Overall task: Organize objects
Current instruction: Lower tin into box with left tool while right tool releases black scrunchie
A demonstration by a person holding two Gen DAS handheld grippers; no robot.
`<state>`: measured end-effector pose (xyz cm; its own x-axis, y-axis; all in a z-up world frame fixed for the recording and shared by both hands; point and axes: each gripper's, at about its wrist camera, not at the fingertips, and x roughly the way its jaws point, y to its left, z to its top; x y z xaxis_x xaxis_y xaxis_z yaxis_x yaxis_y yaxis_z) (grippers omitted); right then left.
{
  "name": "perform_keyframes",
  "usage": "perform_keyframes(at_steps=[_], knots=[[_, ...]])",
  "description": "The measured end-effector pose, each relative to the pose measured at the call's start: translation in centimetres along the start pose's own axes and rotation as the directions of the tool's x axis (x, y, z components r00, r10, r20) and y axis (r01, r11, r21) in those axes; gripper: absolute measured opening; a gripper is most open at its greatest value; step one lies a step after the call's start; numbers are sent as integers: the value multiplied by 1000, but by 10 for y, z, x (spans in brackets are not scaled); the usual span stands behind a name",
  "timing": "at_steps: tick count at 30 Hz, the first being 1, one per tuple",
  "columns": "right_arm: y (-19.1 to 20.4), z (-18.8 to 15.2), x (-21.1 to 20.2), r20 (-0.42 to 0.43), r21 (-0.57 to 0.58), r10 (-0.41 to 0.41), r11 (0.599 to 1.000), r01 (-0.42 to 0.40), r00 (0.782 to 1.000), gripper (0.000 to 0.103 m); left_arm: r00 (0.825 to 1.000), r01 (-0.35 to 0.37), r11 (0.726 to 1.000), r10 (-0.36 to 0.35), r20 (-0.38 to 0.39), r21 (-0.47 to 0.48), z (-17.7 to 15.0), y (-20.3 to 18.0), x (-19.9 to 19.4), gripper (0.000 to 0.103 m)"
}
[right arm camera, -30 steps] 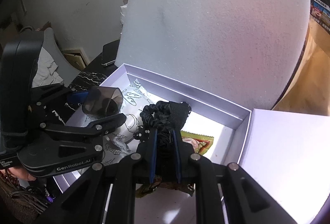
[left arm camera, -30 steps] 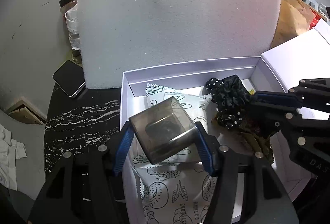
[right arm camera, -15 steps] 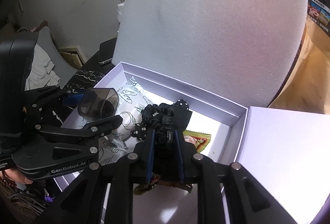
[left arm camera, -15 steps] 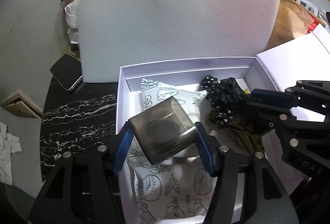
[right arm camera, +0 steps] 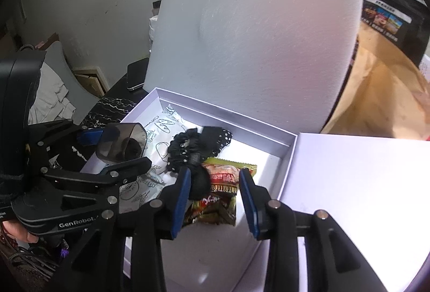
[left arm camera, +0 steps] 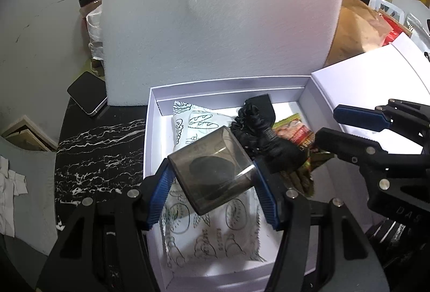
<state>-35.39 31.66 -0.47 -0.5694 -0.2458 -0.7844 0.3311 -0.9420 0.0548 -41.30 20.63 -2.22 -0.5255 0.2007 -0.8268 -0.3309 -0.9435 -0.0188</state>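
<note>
We note the right gripper (right arm camera: 215, 195) has just been opening: a second ago its pads pinched the black scrunchie (right arm camera: 188, 149), which now lies released in the white box (right arm camera: 268, 130) at 12 o'clock from the snack packet (right arm camera: 220, 184). The left gripper (left arm camera: 212, 181) stays clamped on the smoky translucent case (left arm camera: 212, 171), above the printed pouch (left arm camera: 215, 232).

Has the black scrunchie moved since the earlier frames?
Yes. The black scrunchie, released by the opening right gripper, now lies in the white box nearer its back wall.
</note>
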Motion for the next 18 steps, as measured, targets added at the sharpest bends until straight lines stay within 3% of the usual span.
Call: perform_keyframes(at_steps=[10, 18], knots=[[8, -3, -35, 52, -8, -10, 1000, 10, 999, 39, 999, -22, 1000, 22, 30, -3, -6, -8, -41, 58], [14, -10, -59, 74, -9, -25, 1000, 26, 997, 42, 999, -27, 1000, 27, 39, 6, -11, -15, -50, 62]])
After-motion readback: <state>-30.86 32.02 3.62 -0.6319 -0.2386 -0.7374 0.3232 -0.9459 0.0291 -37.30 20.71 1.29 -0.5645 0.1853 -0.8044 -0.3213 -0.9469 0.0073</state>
